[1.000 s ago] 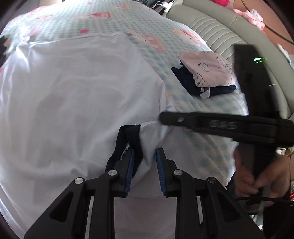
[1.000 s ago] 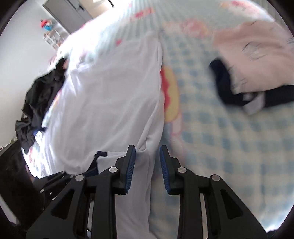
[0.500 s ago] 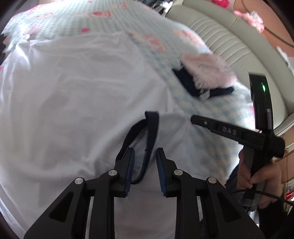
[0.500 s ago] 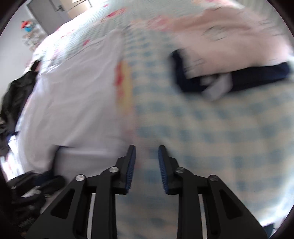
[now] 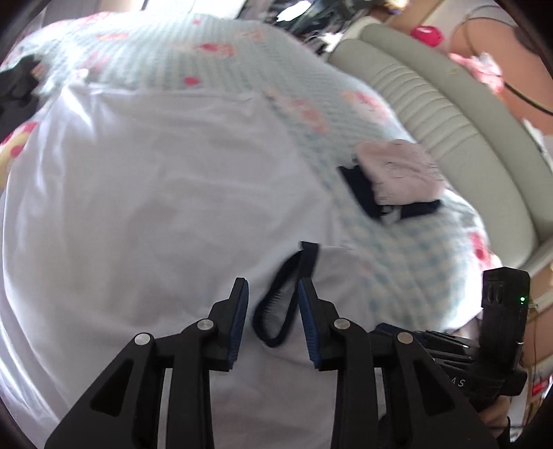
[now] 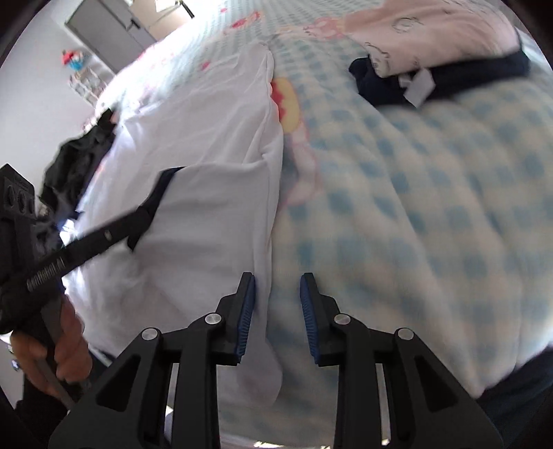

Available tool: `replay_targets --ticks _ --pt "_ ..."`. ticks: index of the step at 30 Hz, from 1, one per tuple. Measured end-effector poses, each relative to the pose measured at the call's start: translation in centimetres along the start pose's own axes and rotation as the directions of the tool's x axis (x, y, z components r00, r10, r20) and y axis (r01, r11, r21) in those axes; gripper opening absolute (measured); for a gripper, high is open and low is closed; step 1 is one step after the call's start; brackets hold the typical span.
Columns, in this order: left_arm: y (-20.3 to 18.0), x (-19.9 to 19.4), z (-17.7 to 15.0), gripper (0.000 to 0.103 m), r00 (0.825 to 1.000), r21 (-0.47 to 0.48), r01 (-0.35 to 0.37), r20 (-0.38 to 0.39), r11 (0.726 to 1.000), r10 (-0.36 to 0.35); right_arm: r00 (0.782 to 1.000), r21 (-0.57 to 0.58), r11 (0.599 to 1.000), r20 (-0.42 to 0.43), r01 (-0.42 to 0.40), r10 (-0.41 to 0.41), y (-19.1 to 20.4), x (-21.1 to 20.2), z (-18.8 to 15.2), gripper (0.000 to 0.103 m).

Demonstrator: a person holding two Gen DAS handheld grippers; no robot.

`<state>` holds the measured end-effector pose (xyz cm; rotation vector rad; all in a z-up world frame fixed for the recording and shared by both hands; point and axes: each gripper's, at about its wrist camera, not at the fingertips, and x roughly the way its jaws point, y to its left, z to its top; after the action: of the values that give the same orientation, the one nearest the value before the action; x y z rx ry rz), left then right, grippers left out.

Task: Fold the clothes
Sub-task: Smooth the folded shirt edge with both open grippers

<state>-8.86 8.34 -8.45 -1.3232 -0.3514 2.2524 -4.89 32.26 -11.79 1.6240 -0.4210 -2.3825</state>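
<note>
Left wrist view: white shirt [image 5: 145, 193] lies spread flat over most of the bed, thin smooth fabric with soft creases, a navy ribbed sleeve cuff [image 5: 283, 304] folded in over it near the bottom edge. Left gripper [image 5: 273, 304] hangs above that cuff, black fingers with blue ridged pads, jaws opening, cuff loop seen between them but the pads are not pressing on it. Bedcover [image 5: 408, 262] is fluffy, blue-and-white checked with pink and red cartoon prints. Small folded stack well to the right of the shirt: pink printed garment [image 5: 397, 172] on top of a dark navy garment [image 5: 363, 193], white tag sticking out. Padded ribbed grey headboard [image 5: 449, 114] curves behind the stack. Right gripper's black body with a green light shows at the right edge. Right wrist view: right gripper [image 6: 277, 311] sits over the shirt's long side edge where it meets the checked cover, jaws part open, narrow gap, only the left pad near the fabric edge, nothing clamped. Left gripper's black finger crosses the shirt from the left side, a hand [image 6: 58, 342] on its handle. Black clothes pile [image 6: 76, 155] crumpled at the far left of the bed, grey door [image 6: 103, 27] beyond. Image blurry at the edges.
</note>
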Motion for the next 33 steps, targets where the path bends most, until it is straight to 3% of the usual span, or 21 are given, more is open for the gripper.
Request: replay_targets --ticks 2,5,7,9,11,13,16,19,21,24,29,33 --pt "-0.9 0.5 -0.8 0.034 1.000 0.052 0.006 -0.030 0.999 -0.005 1.000 0.003 1.000 0.018 -0.023 0.023 0.3 -1.2 -0.9 0.027" --pt "-1.7 2.4 -1.8 0.034 0.993 0.116 -0.075 -0.085 0.990 0.085 0.999 -0.016 0.999 0.020 -0.028 0.028 1.0 -1.7 -2.3 0.028" --pt "-0.9 2.7 -1.4 0.034 0.989 0.068 -0.109 -0.091 0.992 0.115 1.000 -0.021 1.000 -0.013 0.007 -0.007 1.0 -0.8 -3.0 0.029" --pt "0.1 1.7 -0.7 0.034 0.992 -0.007 -0.111 -0.066 0.994 0.110 0.998 -0.006 0.999 -0.048 0.043 -0.044 0.6 -0.2 -3.7 0.029" --pt "0.3 0.4 -0.5 0.034 0.995 -0.027 -0.095 -0.018 0.995 0.095 0.999 0.024 0.999 -0.040 0.027 -0.026 0.1 -0.7 -4.1 0.029" --pt "-0.3 -0.6 -0.9 0.034 0.998 -0.009 -0.058 0.009 0.998 0.058 1.000 0.028 0.999 -0.015 0.022 -0.021 -0.1 -1.6 -4.3 0.029" --pt "-2.1 0.0 -2.0 0.034 0.998 0.077 -0.050 -0.020 0.996 0.052 1.000 0.023 1.000 0.008 0.005 -0.005 0.1 -2.1 -3.9 0.029" --pt "-2.6 1.5 -2.7 0.034 0.989 0.124 -0.131 -0.058 0.984 0.139 1.000 0.019 1.000 0.015 0.000 0.000 0.2 -2.2 -3.7 0.029" --pt "-1.1 2.0 -2.4 0.034 0.973 0.080 -0.219 -0.059 0.972 0.224 1.000 0.016 1.000 -0.007 0.021 -0.021 0.0 -1.5 -3.8 0.029" --pt "1.5 1.2 -1.2 0.034 0.983 -0.058 -0.178 -0.057 0.982 0.174 0.999 0.044 0.998 -0.039 0.037 -0.036 -0.7 -1.2 -4.3 0.029" --pt "-0.1 -0.1 -1.1 0.036 0.997 0.045 -0.077 -0.020 0.996 0.078 0.999 0.001 0.999 -0.022 0.046 -0.046 -0.5 -2.6 -4.6 0.029" --pt "-0.7 0.9 -2.4 0.036 0.994 0.083 -0.067 -0.076 0.994 0.074 0.999 -0.005 1.000 0.036 -0.011 0.011 0.1 -3.5 -3.4 0.032"
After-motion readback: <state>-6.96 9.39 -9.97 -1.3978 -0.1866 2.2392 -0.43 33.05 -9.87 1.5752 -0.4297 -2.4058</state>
